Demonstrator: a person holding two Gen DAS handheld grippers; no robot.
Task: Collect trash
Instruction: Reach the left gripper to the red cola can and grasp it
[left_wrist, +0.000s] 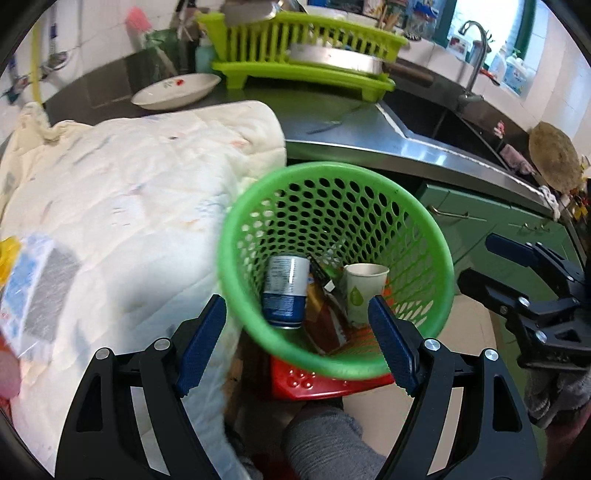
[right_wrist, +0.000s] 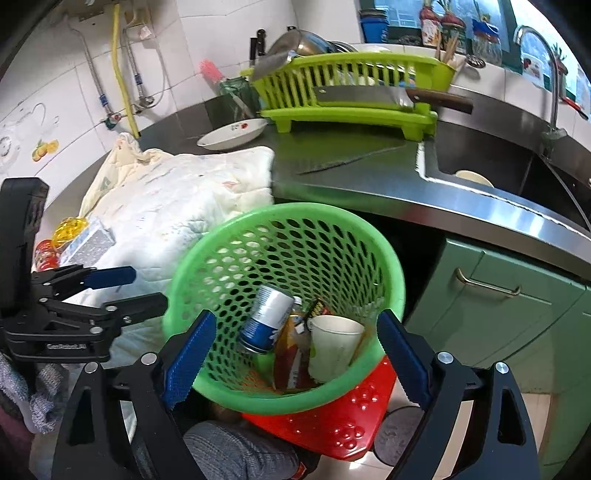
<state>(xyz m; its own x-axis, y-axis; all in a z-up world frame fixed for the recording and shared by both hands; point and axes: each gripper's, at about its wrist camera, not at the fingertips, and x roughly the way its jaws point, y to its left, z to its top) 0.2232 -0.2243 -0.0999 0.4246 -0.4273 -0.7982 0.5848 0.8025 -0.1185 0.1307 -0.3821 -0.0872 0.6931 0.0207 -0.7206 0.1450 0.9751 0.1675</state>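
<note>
1. The green basket (left_wrist: 334, 266) stands on a red stool (right_wrist: 332, 421) in front of the kitchen counter (right_wrist: 369, 177). It already holds a blue-and-white can (left_wrist: 286, 291), a paper cup (left_wrist: 364, 291) and a brown wrapper (left_wrist: 325, 317).
2. The left gripper (left_wrist: 297, 341) and the right gripper (right_wrist: 295, 365) both hover over the near rim of the basket. The jaws of each are wide apart and hold nothing.
3. The trash that I judge to be still outside is a small packet (right_wrist: 86, 240), blue-white with a grey patch. It lies on the white quilted cloth (right_wrist: 177, 206), left of the basket, beside some yellow and red wrappers (right_wrist: 68, 227).
4. The packet is to the left of both grippers, and the left gripper is clearly nearer. Its long axis seems to run slanted, away and to the right, but the blur makes this uncertain.
</note>
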